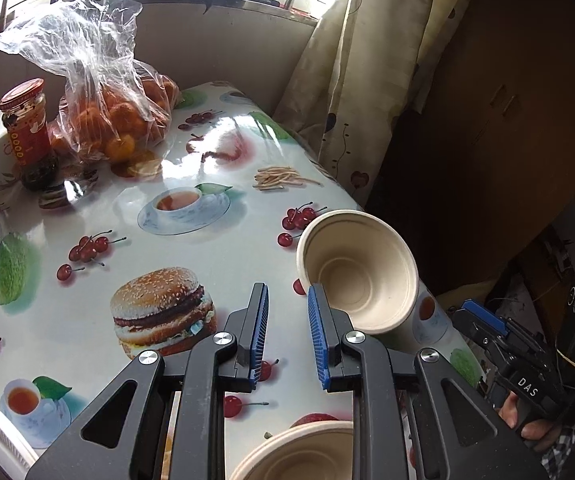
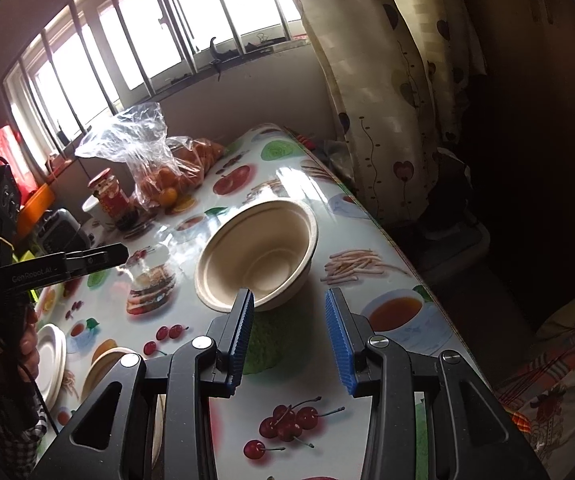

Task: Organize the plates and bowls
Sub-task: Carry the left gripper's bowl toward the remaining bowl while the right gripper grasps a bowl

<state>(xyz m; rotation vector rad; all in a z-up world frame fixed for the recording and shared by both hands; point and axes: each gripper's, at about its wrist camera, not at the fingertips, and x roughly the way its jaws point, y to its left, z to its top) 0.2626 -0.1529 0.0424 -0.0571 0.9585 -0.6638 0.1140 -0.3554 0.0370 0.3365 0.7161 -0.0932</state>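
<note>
Both wrist views over table (image 1: 223, 248)

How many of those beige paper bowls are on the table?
2 that I can see. One bowl sits near the table's right edge, just ahead of the right gripper. The other bowl lies under the left gripper. More may be hidden.

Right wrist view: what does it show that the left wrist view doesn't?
Only the right wrist view shows the stacked white plates whole, a red box by the window and the open right gripper. Only the left wrist view shows the open left gripper head-on. Both show the tan bowl, a second bowl, the jar and the bag of oranges.
</note>
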